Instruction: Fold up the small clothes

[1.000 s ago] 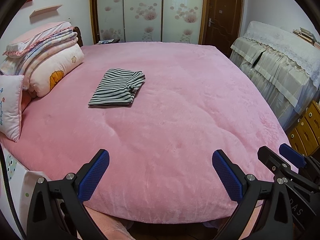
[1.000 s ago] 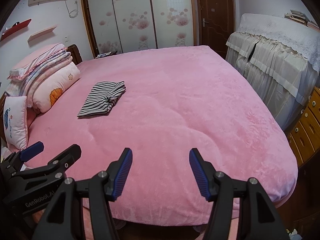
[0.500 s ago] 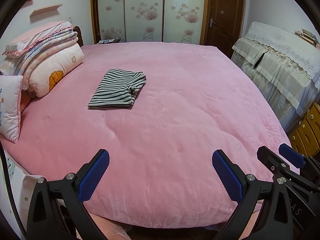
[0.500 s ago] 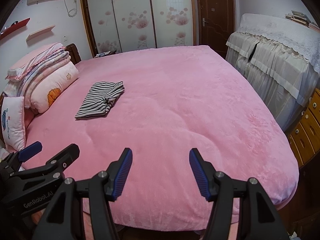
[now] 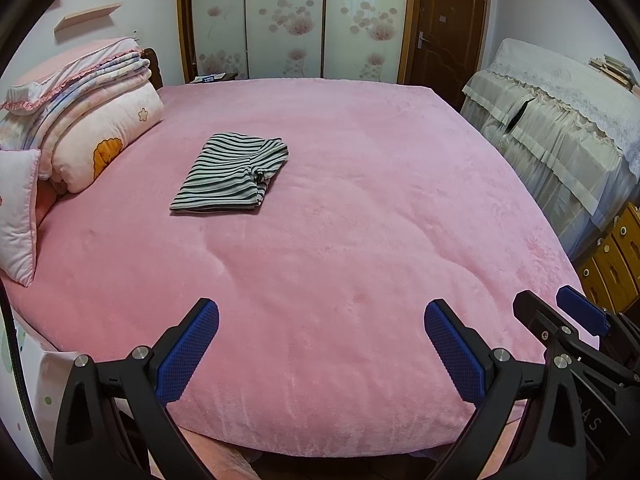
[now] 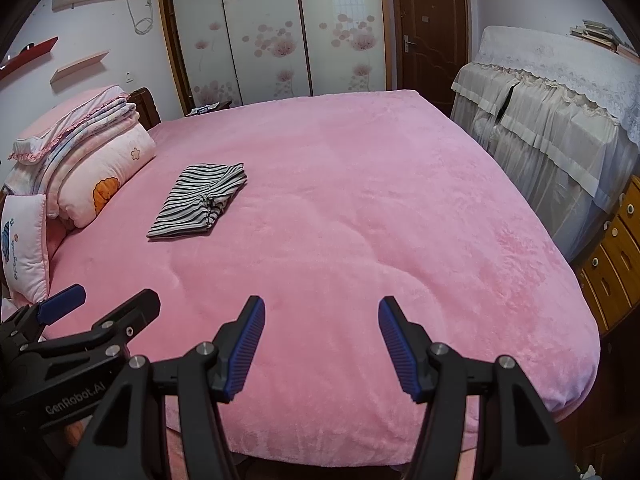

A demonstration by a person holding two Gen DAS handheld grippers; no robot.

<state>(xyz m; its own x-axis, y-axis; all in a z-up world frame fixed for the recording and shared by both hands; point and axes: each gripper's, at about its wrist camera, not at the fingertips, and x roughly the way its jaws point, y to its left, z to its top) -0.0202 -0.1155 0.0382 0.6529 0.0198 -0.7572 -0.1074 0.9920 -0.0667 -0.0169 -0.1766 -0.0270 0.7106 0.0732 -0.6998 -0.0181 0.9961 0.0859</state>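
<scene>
A folded striped garment (image 5: 232,174) (black and pale stripes, looking like small shorts or a top; which one I cannot tell) lies flat on the pink blanket (image 5: 360,208) covering the bed, at about 11 o'clock from the left gripper (image 5: 320,344) and well apart from it. In the right wrist view the same garment (image 6: 198,200) sits toward 10 o'clock, far ahead of the right gripper (image 6: 322,346).

Both grippers hover at the near edge of the bed with nothing between their blue-padded fingers (image 5: 188,348): the left fingers stand wide, the right fingers (image 6: 246,346) moderately wide. The right gripper appears at 4 o'clock in the left view (image 5: 576,316), the left gripper at 8 o'clock in the right view.

A stack of folded quilts (image 5: 92,112) and a small pillow (image 5: 18,208) sit at the bed's left side, near the garment but not touching it. Beyond the bed stand a floral sliding wardrobe (image 5: 288,20) and a brown door (image 5: 444,28); a lace-covered piece of furniture (image 6: 560,108) is at 2 o'clock.
</scene>
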